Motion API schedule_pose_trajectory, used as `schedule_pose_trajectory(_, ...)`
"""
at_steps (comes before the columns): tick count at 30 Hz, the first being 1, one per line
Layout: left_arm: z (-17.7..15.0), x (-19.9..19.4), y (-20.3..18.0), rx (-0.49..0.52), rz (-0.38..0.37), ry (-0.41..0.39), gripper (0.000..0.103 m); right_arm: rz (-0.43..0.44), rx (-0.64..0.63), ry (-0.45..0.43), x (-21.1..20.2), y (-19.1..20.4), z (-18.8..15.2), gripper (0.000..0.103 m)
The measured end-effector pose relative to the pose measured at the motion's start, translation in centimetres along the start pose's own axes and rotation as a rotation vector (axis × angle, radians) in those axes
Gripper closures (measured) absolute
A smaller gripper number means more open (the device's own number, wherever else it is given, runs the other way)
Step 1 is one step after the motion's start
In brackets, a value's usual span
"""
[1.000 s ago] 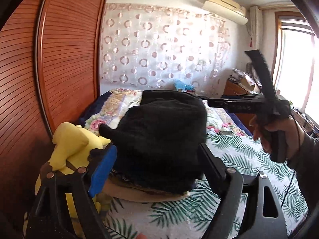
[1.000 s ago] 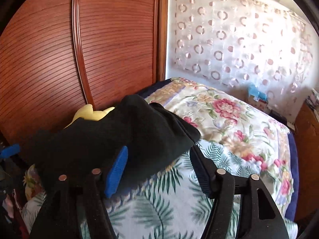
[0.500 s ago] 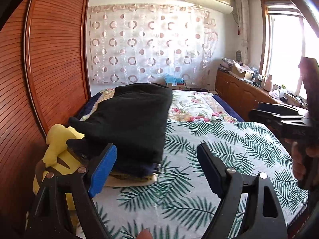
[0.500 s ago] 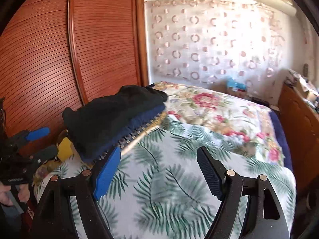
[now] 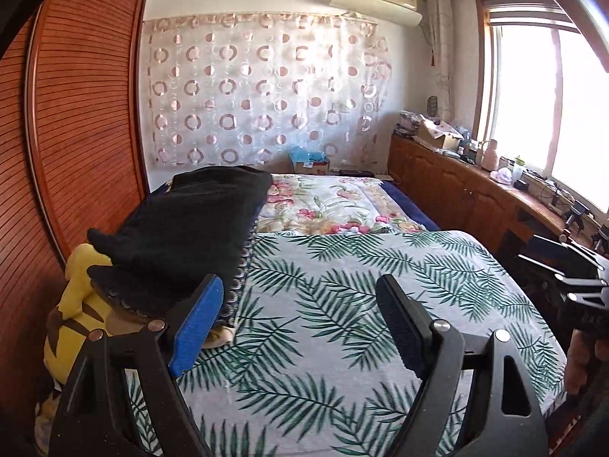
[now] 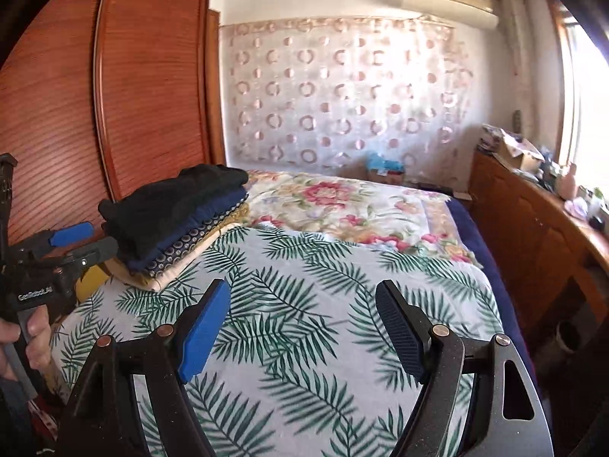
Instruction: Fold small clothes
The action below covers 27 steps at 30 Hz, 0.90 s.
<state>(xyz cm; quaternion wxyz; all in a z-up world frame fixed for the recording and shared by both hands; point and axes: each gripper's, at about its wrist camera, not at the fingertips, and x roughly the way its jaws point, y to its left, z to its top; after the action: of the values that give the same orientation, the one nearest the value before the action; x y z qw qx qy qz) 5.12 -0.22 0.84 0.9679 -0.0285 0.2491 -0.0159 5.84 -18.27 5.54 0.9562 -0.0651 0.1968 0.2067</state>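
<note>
Stack of folded clothes [image 6: 179,221], black on top, ahead-left of right gripper [image 6: 300,327] on leaf-print bedspread [image 6: 304,285]. Jaws just opened wide, gripping nothing. Left gripper [image 5: 300,323] wide, nothing between, stack just ahead-left.

Yellow plush toy [image 5: 72,304] half hidden behind folded stack [image 6: 179,221], right gripper [image 5: 563,266] cut off at frame edge

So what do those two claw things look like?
Each claw is black with silver rivets. One finger wears a blue pad; the other has a black ridged pad. The left claw's body carries small white lettering.
</note>
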Motion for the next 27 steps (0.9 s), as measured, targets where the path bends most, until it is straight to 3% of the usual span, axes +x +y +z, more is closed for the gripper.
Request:
schedule_pose_trajectory(14,2.8,-2.7,-2.1,0.018,0.008,-0.088,0.02,-0.058,0.074,-0.091,-4.7,1.7,-1.1,0.023)
schedule_pose_trajectory(27,2.7,-3.2,-2.3,0.033,0.027,-0.1,0.02,-0.076,0.095,-0.098,-3.9,0.9,-1.6,0.023)
